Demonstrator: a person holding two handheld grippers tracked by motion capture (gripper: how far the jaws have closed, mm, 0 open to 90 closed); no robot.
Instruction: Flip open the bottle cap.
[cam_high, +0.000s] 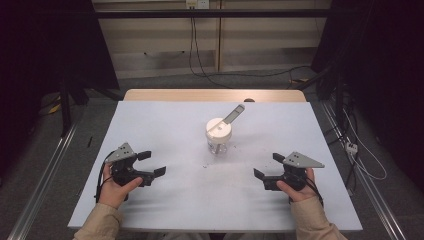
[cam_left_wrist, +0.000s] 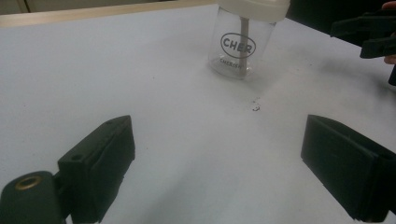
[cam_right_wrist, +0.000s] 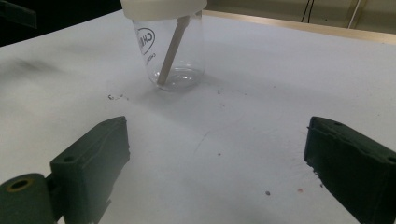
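Matt white sheet (cam_high: 165, 130) over the table, smooth, paper-like or thin plastic, flecked with dark crumbs (cam_left_wrist: 255, 106) and faint scuffs near the middle

Pale wood strip (cam_high: 215, 95) bare along the far edge, satin finish

Clear glossy plastic jar (cam_right_wrist: 169, 51) near the centre, black printed lettering, opaque cream lid (cam_high: 219, 129), matt; beige stick (cam_right_wrist: 172, 50) inside, dull and smooth

Matt black plastic jaws on left gripper (cam_high: 152, 163) and right gripper (cam_high: 268, 166); brass-looking insert (cam_left_wrist: 28, 182) in one; grey flat plates on top

Tan cloth sleeves (cam_high: 102, 224) at the near edge
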